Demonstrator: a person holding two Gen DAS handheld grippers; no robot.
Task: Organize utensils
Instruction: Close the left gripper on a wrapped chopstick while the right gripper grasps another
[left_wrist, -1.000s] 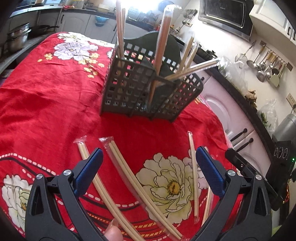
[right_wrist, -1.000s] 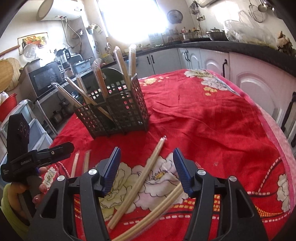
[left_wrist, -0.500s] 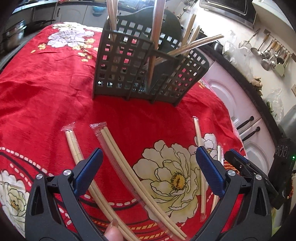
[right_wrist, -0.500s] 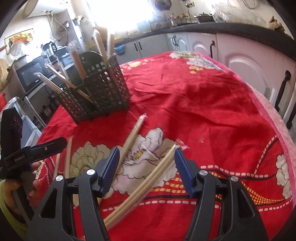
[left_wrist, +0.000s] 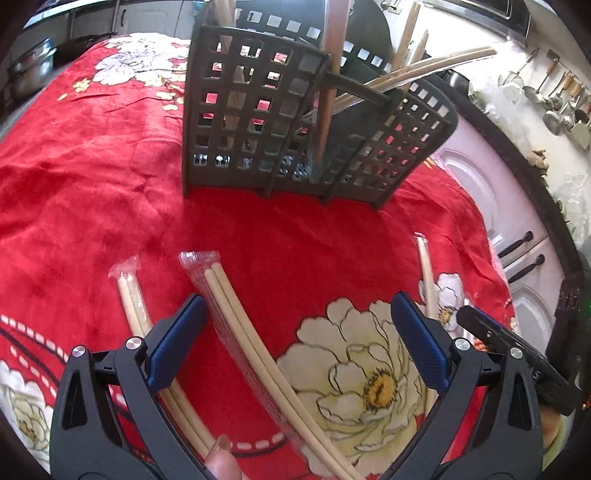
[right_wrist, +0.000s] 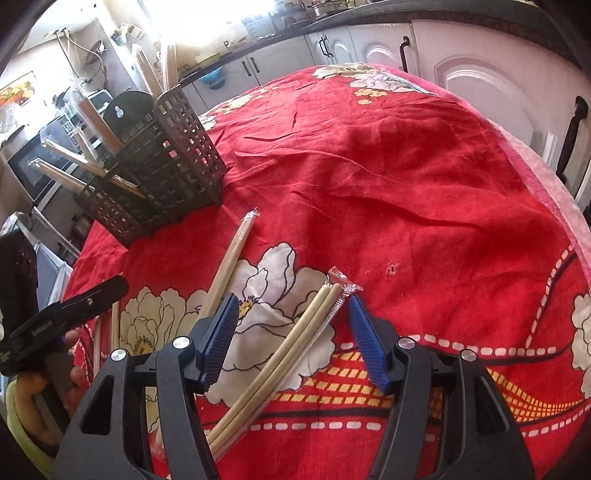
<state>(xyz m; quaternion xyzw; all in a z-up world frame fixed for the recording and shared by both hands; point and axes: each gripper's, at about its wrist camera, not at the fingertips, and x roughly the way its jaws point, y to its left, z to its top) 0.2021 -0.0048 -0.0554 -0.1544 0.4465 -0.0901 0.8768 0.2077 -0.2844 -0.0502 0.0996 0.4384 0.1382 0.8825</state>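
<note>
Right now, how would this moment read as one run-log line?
left gripper: open, over wrapped chopsticks | right gripper: open, around another wrapped pair | caddy: partly filled | nothing held

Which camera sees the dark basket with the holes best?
The left wrist view: the basket stands big and near, straight ahead, with wrapped chopsticks poking out. The right wrist view shows it smaller, off at the left side.

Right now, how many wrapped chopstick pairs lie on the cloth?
4 wrapped pairs: one between the left gripper's open jaws, one under its left finger, one between the right gripper's jaws, one nearer the basket. Others may be hidden.
</note>
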